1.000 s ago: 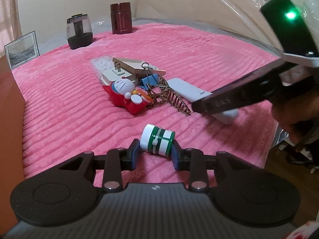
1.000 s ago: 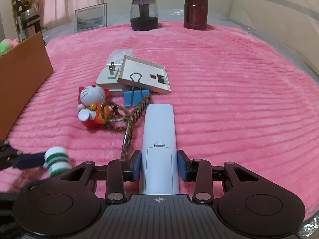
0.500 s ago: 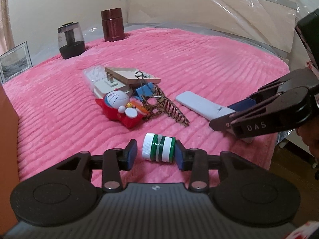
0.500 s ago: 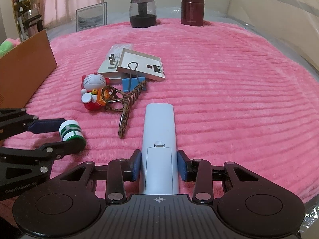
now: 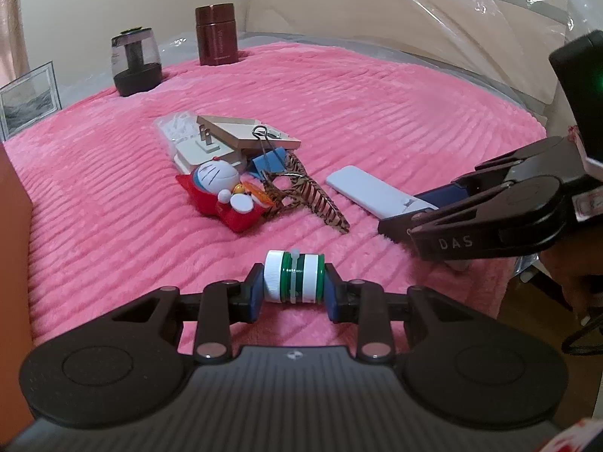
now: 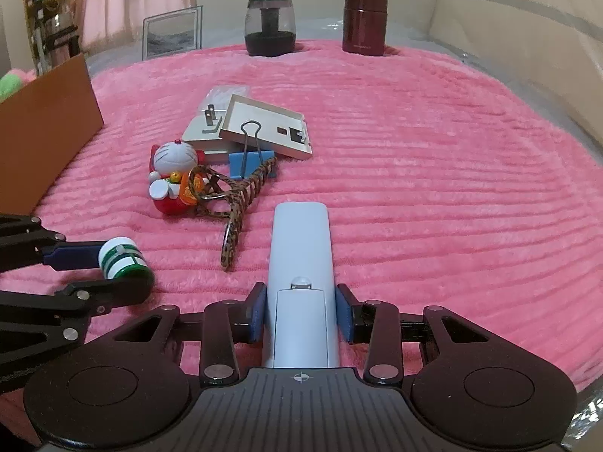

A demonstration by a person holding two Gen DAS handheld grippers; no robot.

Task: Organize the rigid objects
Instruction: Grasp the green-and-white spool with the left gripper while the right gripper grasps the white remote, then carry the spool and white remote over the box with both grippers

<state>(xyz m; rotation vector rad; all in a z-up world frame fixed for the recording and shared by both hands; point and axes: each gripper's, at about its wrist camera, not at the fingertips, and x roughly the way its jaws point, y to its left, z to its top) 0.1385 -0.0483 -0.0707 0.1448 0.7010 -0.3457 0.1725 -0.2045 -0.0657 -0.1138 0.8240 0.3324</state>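
A bundle of green and white bottle caps [image 5: 293, 280], tied with a zip tie, sits between the blue pads of my left gripper [image 5: 293, 290]. Its jaws are closing and the pads press on both ends of the bundle just above the pink blanket [image 5: 377, 105]. From the right wrist the same caps [image 6: 121, 258] and left gripper [image 6: 120, 267] show at the lower left. My right gripper [image 6: 300, 316] is shut on the near end of a white remote [image 6: 301, 248], which points away along the blanket. The left wrist view has that remote [image 5: 361, 188] and right gripper [image 5: 414, 211] on its right side.
A pile lies mid-blanket: a cat figurine [image 6: 173, 173], a leopard hair claw [image 6: 233, 203], a blue binder clip [image 6: 248, 164], a shallow tray [image 6: 267, 128] and a plug adapter [image 6: 205, 132]. A brown cardboard box [image 6: 49, 120] stands left. A dark jar [image 6: 269, 26], a maroon canister [image 6: 363, 22] and a picture frame [image 6: 171, 32] stand at the back.
The left jaws loosened a little around the caps, then closed squarely on them. In the left wrist view the right gripper with the remote has come lower and rightward.
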